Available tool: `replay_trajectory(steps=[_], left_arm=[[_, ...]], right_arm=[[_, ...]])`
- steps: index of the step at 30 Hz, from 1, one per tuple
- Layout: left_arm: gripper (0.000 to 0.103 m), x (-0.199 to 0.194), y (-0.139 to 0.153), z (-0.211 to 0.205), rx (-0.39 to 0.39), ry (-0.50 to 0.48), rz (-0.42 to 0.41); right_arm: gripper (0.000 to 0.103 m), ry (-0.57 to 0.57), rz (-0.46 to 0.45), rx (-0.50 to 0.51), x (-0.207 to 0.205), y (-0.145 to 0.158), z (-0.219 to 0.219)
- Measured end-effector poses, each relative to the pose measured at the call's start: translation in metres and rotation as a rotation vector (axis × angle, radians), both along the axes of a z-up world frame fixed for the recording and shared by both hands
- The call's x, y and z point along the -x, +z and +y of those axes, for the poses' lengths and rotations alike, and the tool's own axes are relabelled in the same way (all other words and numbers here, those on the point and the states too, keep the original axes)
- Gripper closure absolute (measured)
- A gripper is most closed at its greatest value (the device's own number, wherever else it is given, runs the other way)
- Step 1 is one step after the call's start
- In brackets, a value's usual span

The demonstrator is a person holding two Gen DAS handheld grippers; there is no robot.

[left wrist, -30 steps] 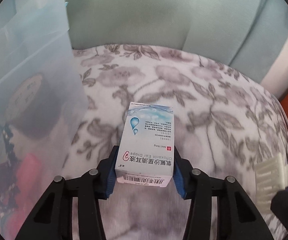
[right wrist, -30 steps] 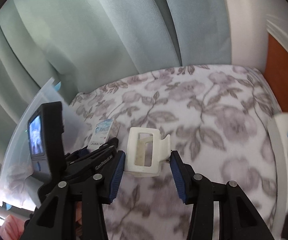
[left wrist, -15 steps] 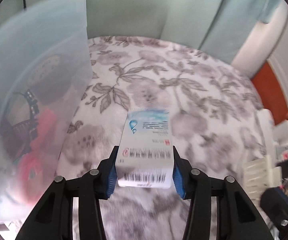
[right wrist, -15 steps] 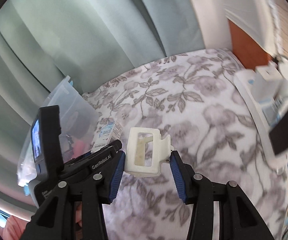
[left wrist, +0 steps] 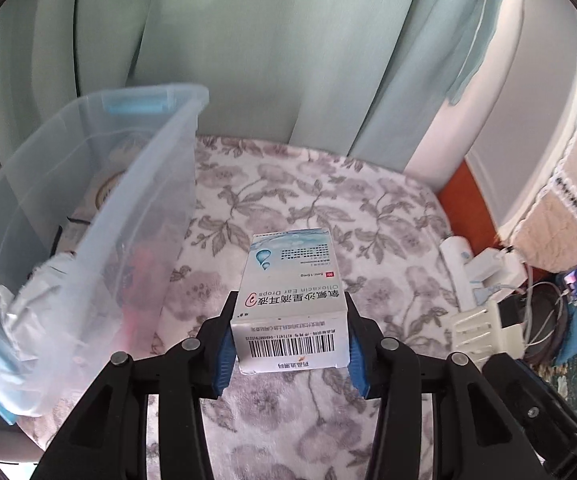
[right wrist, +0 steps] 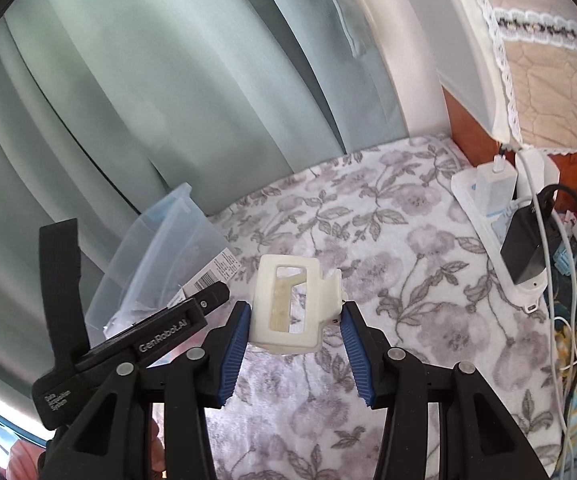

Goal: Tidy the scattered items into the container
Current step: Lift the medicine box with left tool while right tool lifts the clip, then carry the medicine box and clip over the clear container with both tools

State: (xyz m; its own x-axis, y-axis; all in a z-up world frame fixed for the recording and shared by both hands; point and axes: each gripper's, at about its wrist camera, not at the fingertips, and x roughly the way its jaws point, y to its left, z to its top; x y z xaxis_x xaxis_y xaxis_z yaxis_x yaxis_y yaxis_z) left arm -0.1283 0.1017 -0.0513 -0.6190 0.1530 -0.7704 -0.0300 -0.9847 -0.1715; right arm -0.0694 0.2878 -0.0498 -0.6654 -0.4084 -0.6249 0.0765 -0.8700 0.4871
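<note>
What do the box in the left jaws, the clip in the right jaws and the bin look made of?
Ear drops box: printed cardboard, slightly glossy, with folded edges and a barcode. Hair clip: cream plastic, matte and moulded with a cut-out window. Storage bin: translucent plastic, its contents showing blurred through the wall.

Left gripper (left wrist: 290, 340) jaws clamp the ear-drops box (left wrist: 291, 304); bin (left wrist: 144, 208) contents perhaps clutter.

A home bedroom, by the look of it; a floral blanket (right wrist: 368, 240) covers a soft surface below pale green curtains (right wrist: 168, 100). A lace-edged quilt (right wrist: 548, 60) hangs beside it; chargers fill a power strip (right wrist: 488, 216).
</note>
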Motion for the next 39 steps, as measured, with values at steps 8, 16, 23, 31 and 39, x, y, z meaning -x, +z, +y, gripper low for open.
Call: replay_trajectory(steps=[8, 16, 23, 31, 39], left_arm=[[0.056, -0.028, 0.055, -0.009, -0.043, -0.028, 0.116], [0.056, -0.051, 0.103, -0.025, -0.084, -0.028, 0.235], [0.055, -0.069, 0.133, -0.037, -0.082, -0.026, 0.333], [0.055, -0.085, 0.159, -0.063, -0.108, -0.002, 0.413], [0.055, -0.096, 0.167, -0.105, -0.141, 0.069, 0.456]], right_arm=[[0.054, -0.011, 0.062, 0.032, -0.02, 0.028, -0.007], [0.054, -0.016, 0.18, 0.081, -0.043, 0.075, -0.013], [0.054, -0.01, 0.255, 0.099, -0.056, 0.108, -0.023], [0.054, 0.015, 0.356, 0.097, -0.073, 0.146, -0.041], [0.054, 0.049, 0.413, 0.061, -0.084, 0.17, -0.067]])
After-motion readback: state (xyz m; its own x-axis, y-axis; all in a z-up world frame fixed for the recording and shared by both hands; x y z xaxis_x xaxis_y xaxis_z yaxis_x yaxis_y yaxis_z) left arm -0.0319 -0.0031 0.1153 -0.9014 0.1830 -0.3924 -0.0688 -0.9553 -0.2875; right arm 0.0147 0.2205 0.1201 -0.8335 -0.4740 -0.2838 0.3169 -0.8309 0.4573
